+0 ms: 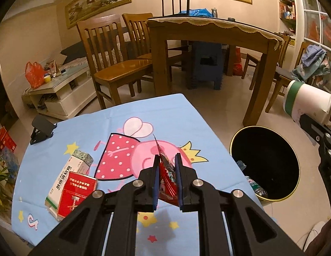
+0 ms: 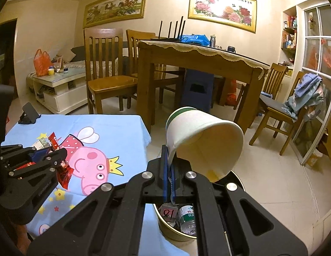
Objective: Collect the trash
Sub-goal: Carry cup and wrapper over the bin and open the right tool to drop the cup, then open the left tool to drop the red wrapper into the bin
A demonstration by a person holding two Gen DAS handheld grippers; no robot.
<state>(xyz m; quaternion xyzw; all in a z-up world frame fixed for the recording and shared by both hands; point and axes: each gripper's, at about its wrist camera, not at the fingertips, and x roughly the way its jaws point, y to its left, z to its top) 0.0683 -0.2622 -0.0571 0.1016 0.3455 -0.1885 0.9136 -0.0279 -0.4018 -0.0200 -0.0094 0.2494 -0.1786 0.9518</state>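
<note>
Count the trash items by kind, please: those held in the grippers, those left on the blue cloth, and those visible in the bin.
Wrapper, in left gripper: 1
Paper cup, in right gripper: 1
Boxes on cloth, white and red: 2
Bottle in bin: 1
Total: 5

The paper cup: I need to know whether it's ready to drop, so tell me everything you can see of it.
The paper cup is white with green bands near its base, thin-walled, and looks empty, with a yellowish stain inside near the rim. It lies tipped on its side, mouth toward the camera. The right gripper is shut on its rim wall, which is squashed flat between the pads. It hangs over the round bin, beside the table, touching nothing else. The left wrist view shows it held in the air.
</note>
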